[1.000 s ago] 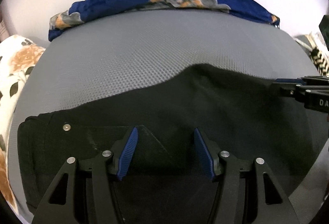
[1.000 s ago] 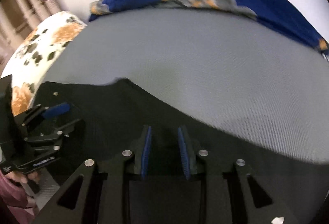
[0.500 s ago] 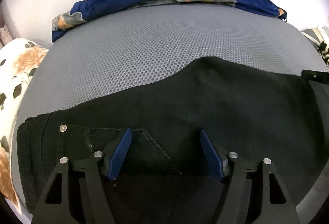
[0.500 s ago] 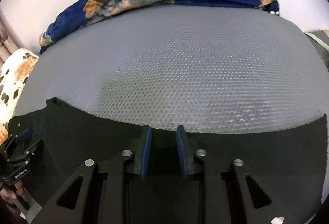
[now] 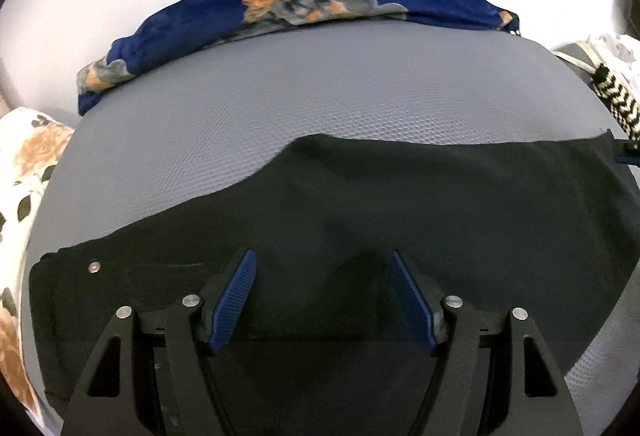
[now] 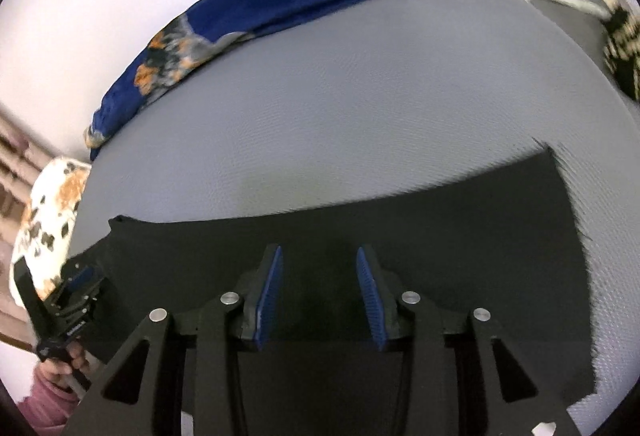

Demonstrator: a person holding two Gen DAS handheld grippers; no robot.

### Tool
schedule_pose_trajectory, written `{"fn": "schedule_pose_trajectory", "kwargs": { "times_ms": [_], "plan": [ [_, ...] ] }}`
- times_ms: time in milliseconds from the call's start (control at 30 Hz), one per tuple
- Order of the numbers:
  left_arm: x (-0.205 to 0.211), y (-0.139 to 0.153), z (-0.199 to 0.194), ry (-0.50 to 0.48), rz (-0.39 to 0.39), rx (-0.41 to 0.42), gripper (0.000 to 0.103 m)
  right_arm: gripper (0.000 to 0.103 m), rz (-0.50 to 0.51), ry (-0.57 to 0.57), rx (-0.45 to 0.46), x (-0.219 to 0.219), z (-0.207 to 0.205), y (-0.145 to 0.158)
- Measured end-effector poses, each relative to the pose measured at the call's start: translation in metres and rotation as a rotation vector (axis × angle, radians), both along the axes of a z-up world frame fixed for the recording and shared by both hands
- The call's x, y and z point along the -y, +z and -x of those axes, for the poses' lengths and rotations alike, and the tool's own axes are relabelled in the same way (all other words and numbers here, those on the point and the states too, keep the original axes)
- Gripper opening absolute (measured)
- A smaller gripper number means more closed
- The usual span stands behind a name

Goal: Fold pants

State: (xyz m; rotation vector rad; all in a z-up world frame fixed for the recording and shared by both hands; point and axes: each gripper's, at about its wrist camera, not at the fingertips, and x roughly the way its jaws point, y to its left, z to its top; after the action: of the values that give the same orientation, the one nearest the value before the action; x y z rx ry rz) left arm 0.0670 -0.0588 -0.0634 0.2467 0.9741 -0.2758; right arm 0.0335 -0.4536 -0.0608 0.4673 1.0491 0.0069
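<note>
We see our left gripper point(image 5: 322, 296) with jaws spread wide above the black pants point(image 5: 360, 220), which lie flat on the grey mattress point(image 5: 300, 96); a blue patterned blanket point(image 5: 304, 0) rests behind.

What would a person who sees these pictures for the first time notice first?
The long black pants lie spread flat across the near half of the grey textured mattress. The left gripper and the right gripper hover over the pants, both with jaws apart and nothing between them. Along the mattress's far edge lies a dark blue blanket with orange and grey patches.
</note>
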Motion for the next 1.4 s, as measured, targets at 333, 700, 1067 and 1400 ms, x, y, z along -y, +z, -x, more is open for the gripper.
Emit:
{"fn": "schedule_pose_trajectory", "kwargs": {
  "times_ms": [333,700,1067,1400],
  "plan": [
    [0.033,-0.005,-0.001,-0.038,-0.019,-0.021,0.07,0.04,-0.012,-0.107,-0.086,0.093,0.025,-0.019],
    [0.057,-0.011,-0.006,-0.058,-0.031,-0.047,0.07,0.04,-0.106,-0.085,-0.105,0.136,0.043,-0.032],
    [0.055,-0.021,-0.009,0.023,-0.002,-0.106,0.07,0.039,-0.305,0.009,-0.102,0.177,0.047,-0.041],
    [0.051,-0.026,-0.012,0.113,0.028,-0.133,0.075,0.041,-0.346,0.035,-0.108,0.219,0.061,-0.041]
  ]
}}
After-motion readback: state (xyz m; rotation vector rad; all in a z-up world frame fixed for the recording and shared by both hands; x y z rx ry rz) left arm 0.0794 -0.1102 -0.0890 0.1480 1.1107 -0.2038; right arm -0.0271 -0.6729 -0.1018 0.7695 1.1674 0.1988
